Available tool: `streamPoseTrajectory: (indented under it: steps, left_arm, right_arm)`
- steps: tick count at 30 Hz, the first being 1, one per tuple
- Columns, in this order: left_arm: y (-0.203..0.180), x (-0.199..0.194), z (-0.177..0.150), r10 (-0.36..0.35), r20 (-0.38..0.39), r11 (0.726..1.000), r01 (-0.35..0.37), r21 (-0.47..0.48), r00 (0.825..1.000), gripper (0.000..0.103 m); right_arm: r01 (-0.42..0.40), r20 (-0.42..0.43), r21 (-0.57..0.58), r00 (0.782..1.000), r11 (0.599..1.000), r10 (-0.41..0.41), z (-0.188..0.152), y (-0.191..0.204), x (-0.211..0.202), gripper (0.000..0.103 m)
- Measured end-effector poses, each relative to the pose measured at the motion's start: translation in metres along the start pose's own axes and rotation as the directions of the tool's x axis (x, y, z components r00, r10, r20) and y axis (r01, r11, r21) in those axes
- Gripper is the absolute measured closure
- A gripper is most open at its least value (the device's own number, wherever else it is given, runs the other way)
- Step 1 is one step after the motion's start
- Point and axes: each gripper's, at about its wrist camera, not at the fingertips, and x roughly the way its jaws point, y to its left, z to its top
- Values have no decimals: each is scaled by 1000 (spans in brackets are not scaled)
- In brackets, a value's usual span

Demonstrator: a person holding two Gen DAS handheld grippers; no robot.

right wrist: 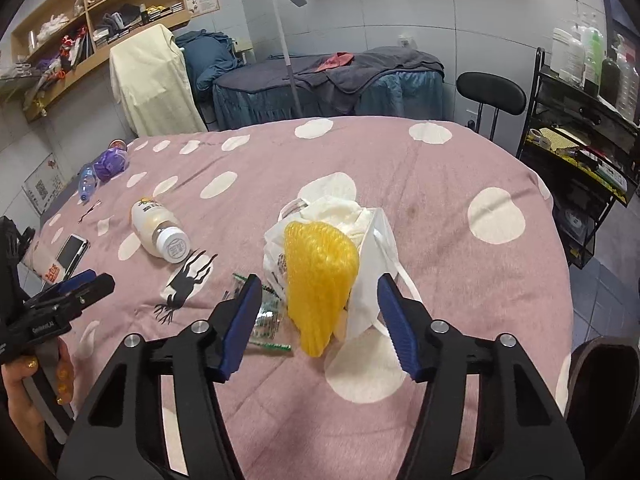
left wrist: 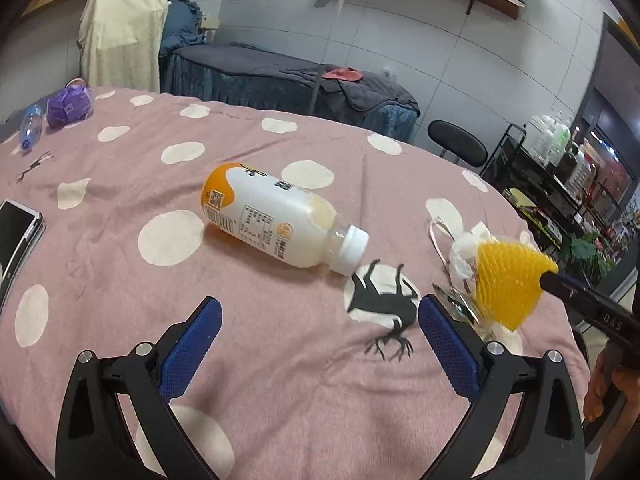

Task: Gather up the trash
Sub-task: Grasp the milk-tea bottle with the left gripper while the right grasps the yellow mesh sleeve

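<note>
Yellow foam net [right wrist: 320, 280] half hiding white mask [right wrist: 370, 264].

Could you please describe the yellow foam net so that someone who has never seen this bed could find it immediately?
Start with the pink bedspread with white dots, then find the small heap of litter just ahead of the right gripper, whose jaws stand open. The yellow foam net lies on that heap, against a white face mask and crumpled tissue; it is the only bright yellow, mesh-textured piece there.
</note>
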Motion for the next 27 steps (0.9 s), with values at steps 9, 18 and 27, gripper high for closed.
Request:
streamPoseTrajectory:
  steps: [9, 18, 27]
  left_arm:
    - [30, 65, 49, -16, -121, 968, -15, -250, 993, 6]
    - [42, 102, 73, -48, -217, 921, -41, -387, 975, 7]
    - [14, 118, 67, -25, -262, 972, -38, -234, 965, 35]
  right_arm:
    - [29, 11, -68, 1000, 997, -28, -3, 14, 9, 83]
    - [58, 106, -169, 994, 984, -40, -26, 42, -31, 83]
    - [-31, 131, -106, 990, 994, 45, -34, 36, -59, 83]
